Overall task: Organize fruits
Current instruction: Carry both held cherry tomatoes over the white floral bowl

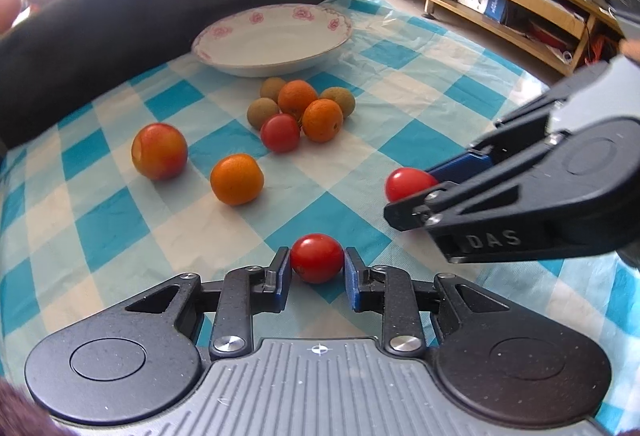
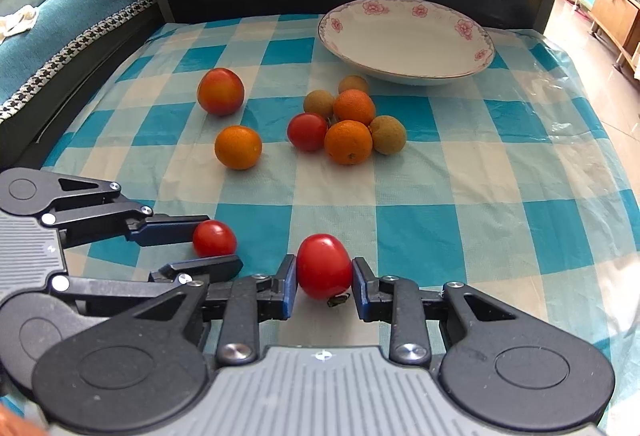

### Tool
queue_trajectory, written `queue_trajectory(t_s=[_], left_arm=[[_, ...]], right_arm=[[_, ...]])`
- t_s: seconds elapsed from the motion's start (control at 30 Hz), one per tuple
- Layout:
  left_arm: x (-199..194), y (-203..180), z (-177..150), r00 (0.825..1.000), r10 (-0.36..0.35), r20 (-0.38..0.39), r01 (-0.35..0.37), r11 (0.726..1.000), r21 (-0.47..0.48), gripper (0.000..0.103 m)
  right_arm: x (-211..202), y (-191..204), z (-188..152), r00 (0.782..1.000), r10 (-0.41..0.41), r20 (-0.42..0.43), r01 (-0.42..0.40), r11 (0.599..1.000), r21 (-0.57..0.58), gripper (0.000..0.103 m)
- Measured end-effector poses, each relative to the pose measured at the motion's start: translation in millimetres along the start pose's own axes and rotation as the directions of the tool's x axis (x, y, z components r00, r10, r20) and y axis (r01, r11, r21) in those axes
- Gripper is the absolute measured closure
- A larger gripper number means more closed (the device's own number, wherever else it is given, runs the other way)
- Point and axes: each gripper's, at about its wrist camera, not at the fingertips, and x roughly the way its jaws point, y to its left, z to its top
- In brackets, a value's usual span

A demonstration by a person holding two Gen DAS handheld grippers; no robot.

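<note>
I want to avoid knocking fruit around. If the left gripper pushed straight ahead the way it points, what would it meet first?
The small red tomato already sits between the left gripper's fingers, so it is met first. Beyond it, roughly in line, lies the fruit cluster, though depth is unclear.

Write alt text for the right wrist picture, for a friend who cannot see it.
The right tool brackets a red cherry tomato on a blue checked tablecloth, while the left tool brackets another tomato beside it. Beyond lie oranges, small brown fruits and an empty flowered plate.
</note>
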Motion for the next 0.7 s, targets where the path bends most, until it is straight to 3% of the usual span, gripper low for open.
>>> queue_trajectory(t_s=[0.2,0.4,0.7], left_arm=[[-11.3,10.3,14.8,0.999,-0.019,0.028,0.021,0.996,-0.082,0.068],[-26.8,20.9,46.7,0.994,-0.006,0.108,0.020,0.992,-0.128,0.068],[3.5,43.2,96.1,0.992,0.029,0.126,-0.010,0.989,-0.150,0.069]], right_arm=[[-18.1,2.3,5.4,0.999,-0.036,0.026,0.036,0.999,0.022,0.070],[-38.4,-0.5,37.6,0.994,-0.084,0.077,0.080,0.996,0.045,0.070],[-15.9,-25.5,94.0,0.989,-0.086,0.117,0.080,0.995,0.058,0.070]])
